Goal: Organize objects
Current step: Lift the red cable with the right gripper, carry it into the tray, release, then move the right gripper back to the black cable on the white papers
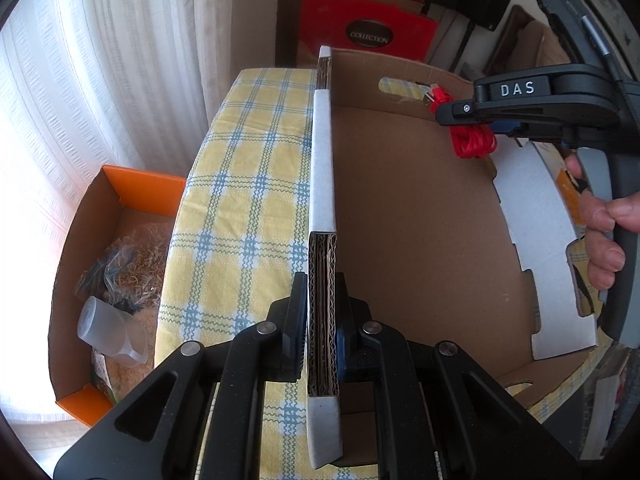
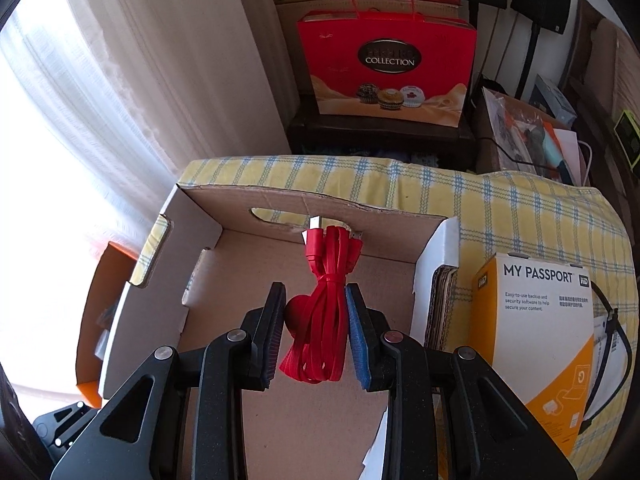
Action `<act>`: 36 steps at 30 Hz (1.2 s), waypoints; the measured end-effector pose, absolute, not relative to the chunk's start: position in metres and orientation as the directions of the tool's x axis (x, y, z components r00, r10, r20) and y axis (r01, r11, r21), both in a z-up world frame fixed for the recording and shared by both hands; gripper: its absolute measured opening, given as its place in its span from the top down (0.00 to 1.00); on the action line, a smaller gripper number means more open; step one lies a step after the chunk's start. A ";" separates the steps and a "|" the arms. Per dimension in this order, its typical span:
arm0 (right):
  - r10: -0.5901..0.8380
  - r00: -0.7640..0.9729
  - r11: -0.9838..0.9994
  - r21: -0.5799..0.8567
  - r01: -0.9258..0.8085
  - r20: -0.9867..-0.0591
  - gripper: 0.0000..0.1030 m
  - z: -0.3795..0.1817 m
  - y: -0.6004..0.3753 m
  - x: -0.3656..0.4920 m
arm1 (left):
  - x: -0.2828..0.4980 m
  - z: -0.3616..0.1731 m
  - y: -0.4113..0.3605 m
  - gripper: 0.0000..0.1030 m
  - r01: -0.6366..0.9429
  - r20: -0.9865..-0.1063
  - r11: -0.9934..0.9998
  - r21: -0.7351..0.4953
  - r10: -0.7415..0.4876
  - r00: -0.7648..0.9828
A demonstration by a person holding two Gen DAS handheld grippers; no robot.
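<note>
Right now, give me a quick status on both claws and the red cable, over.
Left claw shut on cardboard box wall. Right claw shut on bundled red cable, above the open box. Box floor bare, nothing in the way.

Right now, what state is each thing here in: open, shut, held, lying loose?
Left hand-held gripper: shut on the cardboard box's wall.
Right hand-held gripper: shut on the red cable, above the box.
Red cable: bundled, tied at the middle, held.
Cardboard box: open-topped, nothing visible inside.
Hard drive box: lying on the checked cloth, beside the cardboard box.
Orange box: open, holding bags and a plastic bottle.
</note>
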State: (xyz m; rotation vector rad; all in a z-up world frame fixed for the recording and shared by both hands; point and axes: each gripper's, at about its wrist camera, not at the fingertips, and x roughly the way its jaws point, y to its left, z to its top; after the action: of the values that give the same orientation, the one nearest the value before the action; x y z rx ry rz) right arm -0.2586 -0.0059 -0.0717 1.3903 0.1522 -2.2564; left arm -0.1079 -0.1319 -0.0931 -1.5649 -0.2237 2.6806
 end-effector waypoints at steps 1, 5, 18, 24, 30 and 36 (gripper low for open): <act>-0.338 -0.361 -0.879 0.154 0.452 -0.869 0.72 -0.074 -0.006 -0.260 | -0.108 -0.093 -0.132 0.90 0.047 -0.864 -0.989 -0.138 0.098 -0.494; -0.329 -0.361 -0.879 0.144 0.454 -0.873 0.71 -0.078 -0.005 -0.260 | -0.108 -0.093 -0.130 0.90 0.045 -0.866 -0.991 -0.127 0.089 -0.493; -0.325 -0.377 -0.882 0.134 0.452 -0.867 0.68 -0.070 -0.002 -0.253 | -0.108 -0.092 -0.128 0.90 0.050 -0.871 -0.992 -0.116 0.078 -0.485; -0.347 -0.416 -0.867 0.118 0.484 -0.841 0.64 -0.045 0.005 -0.236 | -0.108 -0.093 -0.127 0.90 0.052 -0.874 -0.993 -0.110 0.072 -0.480; -0.368 -0.449 -0.858 0.112 0.501 -0.814 0.57 -0.022 0.031 -0.213 | -0.107 -0.095 -0.128 0.90 0.053 -0.878 -0.993 -0.108 0.070 -0.473; -0.366 -0.463 -0.859 0.103 0.501 -0.807 0.50 -0.009 0.064 -0.184 | -0.108 -0.094 -0.126 0.90 0.055 -0.880 -0.993 -0.100 0.063 -0.471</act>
State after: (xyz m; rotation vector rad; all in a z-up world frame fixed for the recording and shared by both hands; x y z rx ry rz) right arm -0.1842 0.0637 -0.0087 1.2266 0.2029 -2.3141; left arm -0.1075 -0.1264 -0.0943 -1.6136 -0.1795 2.6840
